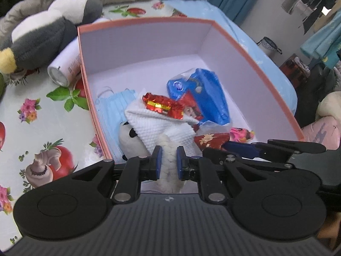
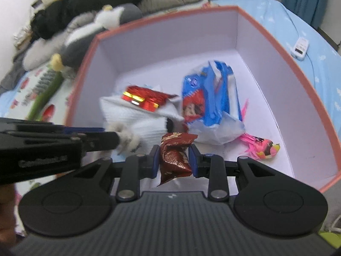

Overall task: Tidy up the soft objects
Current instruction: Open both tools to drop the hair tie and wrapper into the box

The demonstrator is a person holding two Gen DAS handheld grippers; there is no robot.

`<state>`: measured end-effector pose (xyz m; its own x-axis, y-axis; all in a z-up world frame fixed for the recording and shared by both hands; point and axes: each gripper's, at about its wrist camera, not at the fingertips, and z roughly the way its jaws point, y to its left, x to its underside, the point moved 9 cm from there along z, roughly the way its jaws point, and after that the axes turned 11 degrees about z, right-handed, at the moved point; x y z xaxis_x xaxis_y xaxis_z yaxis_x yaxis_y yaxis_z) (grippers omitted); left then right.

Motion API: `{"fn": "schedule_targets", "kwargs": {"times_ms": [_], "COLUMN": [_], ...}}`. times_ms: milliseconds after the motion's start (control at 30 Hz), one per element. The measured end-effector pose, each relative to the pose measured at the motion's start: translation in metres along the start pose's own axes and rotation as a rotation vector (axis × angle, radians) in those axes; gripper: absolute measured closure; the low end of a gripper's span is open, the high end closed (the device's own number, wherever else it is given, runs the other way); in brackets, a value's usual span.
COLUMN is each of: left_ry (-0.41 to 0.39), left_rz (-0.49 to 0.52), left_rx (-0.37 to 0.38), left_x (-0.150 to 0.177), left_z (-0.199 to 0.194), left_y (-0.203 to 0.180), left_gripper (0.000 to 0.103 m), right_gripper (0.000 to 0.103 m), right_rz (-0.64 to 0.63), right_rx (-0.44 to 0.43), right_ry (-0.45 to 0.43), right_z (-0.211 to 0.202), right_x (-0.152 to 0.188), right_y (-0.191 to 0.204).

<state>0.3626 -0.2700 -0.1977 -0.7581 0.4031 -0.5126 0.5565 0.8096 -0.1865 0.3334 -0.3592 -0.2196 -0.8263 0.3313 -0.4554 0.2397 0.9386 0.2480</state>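
Here, a large pink-rimmed box (image 1: 149, 24) stands on a floral-covered bed (image 1: 42, 115), holding a white woven cloth (image 1: 162, 128), a blue packet (image 1: 211, 98) and a red foil sweet (image 1: 163, 105). Over the box, the left tongs (image 1: 168, 160) clench a fluffy white plush piece (image 1: 169, 166). The right tongs (image 2: 173, 160) clench a dark red wrapper (image 2: 174, 155).

The left gripper (image 1: 169, 160) pinches a fluffy white strip (image 1: 169, 170) over the pink-rimmed box (image 1: 255, 49), above a white knitted cloth (image 1: 162, 128).
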Motion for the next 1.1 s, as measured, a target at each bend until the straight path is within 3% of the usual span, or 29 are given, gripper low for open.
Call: {"fn": "schedule_targets", "kwargs": {"times_ms": [167, 200, 300, 467, 700, 1100], "left_ry": [0.021, 0.022, 0.026, -0.004, -0.082, -0.282], "left_rz": [-0.019, -0.012, -0.007, 0.000, 0.001, 0.025], "left_rx": [0.013, 0.009, 0.009, 0.000, -0.024, -0.056], "left_x": [-0.001, -0.002, -0.005, -0.008, -0.014, -0.010], "left_z": [0.014, 0.015, 0.017, 0.002, -0.045, -0.167], "left_y": [0.005, 0.005, 0.004, 0.003, -0.003, -0.028], "left_gripper": [0.087, 0.085, 0.063, 0.061, 0.061, 0.061], "right_gripper": [0.069, 0.069, 0.055, 0.051, 0.051, 0.051], "right_rz": [0.010, 0.011, 0.027, 0.029, 0.056, 0.040], "right_rx": [0.007, 0.007, 0.001, -0.004, -0.046, -0.091], "right_ry": [0.043, 0.047, 0.057, 0.013, -0.106, -0.307], "right_z": [0.016, 0.017, 0.017, -0.002, -0.059, -0.165], "right_x": [0.002, 0.002, 0.002, -0.002, -0.011, -0.009], "right_y": [-0.007, -0.007, -0.007, -0.006, 0.000, 0.032]}}
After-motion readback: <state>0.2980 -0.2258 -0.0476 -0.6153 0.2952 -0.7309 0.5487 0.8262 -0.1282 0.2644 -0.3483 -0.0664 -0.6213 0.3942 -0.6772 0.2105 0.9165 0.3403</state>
